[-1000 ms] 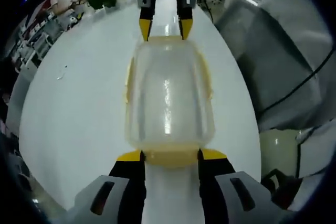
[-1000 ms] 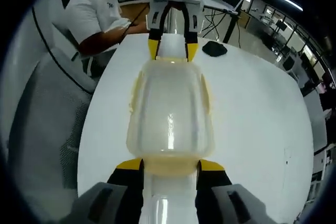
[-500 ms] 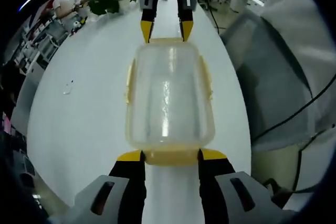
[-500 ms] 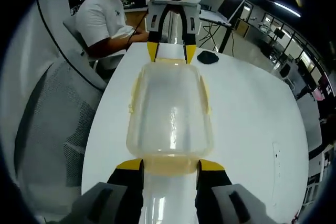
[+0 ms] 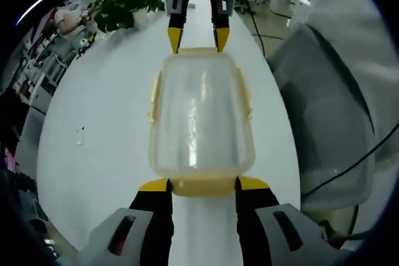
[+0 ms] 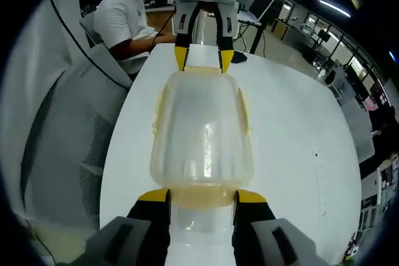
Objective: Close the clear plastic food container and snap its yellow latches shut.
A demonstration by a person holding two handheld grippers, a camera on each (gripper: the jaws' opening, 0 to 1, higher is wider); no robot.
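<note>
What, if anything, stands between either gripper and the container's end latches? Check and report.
Nothing visible does. The left gripper sits right at the container with its near yellow latch between the jaws, and the right gripper sits the same way at the opposite end. The white table around it is bare.

Glossy clear plastic container (image 5: 201,119) (smooth white table (image 5: 100,129)).

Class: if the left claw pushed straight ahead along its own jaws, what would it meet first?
The left claw would meet the container first: its near yellow latch already sits between the jaws. Beyond it, the right claw faces back from the far end.
</note>
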